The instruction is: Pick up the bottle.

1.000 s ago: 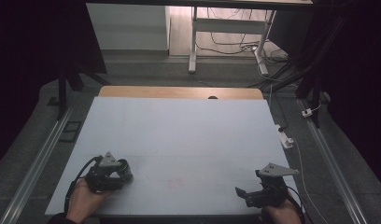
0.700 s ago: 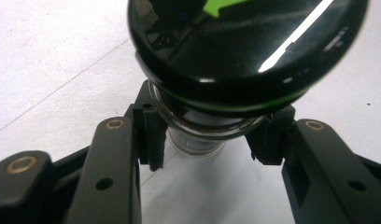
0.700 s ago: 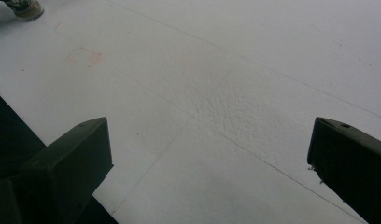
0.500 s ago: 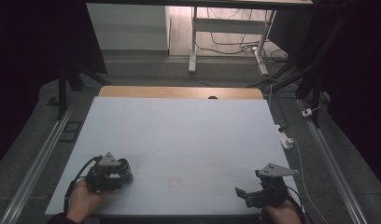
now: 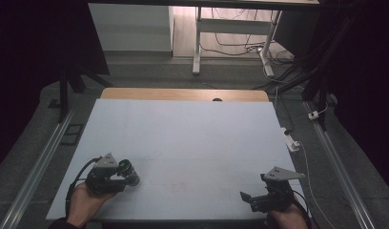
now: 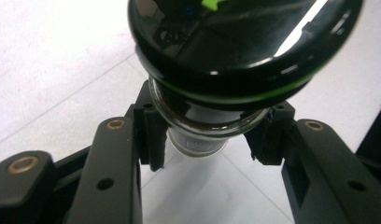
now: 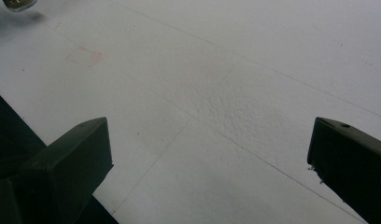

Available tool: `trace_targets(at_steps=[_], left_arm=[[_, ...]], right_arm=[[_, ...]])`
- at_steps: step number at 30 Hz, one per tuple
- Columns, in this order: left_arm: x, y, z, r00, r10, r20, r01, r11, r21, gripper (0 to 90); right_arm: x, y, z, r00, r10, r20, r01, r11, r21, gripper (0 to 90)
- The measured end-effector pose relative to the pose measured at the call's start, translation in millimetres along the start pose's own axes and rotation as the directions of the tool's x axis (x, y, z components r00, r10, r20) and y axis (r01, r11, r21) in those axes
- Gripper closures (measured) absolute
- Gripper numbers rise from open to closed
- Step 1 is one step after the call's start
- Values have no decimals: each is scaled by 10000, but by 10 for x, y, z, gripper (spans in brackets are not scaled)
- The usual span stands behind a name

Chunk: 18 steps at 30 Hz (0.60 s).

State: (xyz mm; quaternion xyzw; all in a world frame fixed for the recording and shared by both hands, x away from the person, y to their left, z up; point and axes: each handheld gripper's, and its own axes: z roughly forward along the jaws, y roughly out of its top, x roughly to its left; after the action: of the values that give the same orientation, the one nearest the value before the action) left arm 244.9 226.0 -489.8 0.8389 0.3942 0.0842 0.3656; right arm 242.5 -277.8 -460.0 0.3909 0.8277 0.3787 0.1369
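I see a big white table (image 5: 192, 143) from above, with a strip of wood (image 5: 183, 94) along its far edge. My left gripper (image 5: 117, 175) is near the front left corner of the table, and a hand (image 5: 83, 202) holds it from below. Its two black jaws are pinching a small glass jar (image 6: 202, 126) with a black lid (image 6: 240, 42). In the left gripper view the jar is very close to the camera, and the lid has a thin green ring around it. The jaws press on the glass neck just under the lid, one on each side. From above the jar (image 5: 128, 171) lies on its side, pointing to the right, low over the white top. I cannot tell if it touches the table. My right gripper (image 5: 252, 199) is near the front right corner, well apart from the left one, and another hand (image 5: 288, 217) holds it. Its jaws are spread wide with nothing between them, just the bare white top with thin lines and a faint red square mark (image 7: 83, 56) on it
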Motion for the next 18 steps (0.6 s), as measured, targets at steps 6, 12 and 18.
trace_targets(at_steps=[6, 12, 18], left_arm=[[-53, 121, 2, 9994, 344, 3, -344, 9989, 305, 538], [-91, 300, -7, 9986, 498, 161, -501, 9985, 237, 538], [-139, 469, -17, 9965, 775, 318, -786, 9963, 349, 538]], right_arm=[[-5, 3, 5, 10000, 46, -10, -45, 10000, 17, 0], [-10, 5, 6, 10000, 67, -37, -67, 10000, 0, 0], [-12, 4, 6, 10000, 80, -44, -80, 10000, -3, 0]])
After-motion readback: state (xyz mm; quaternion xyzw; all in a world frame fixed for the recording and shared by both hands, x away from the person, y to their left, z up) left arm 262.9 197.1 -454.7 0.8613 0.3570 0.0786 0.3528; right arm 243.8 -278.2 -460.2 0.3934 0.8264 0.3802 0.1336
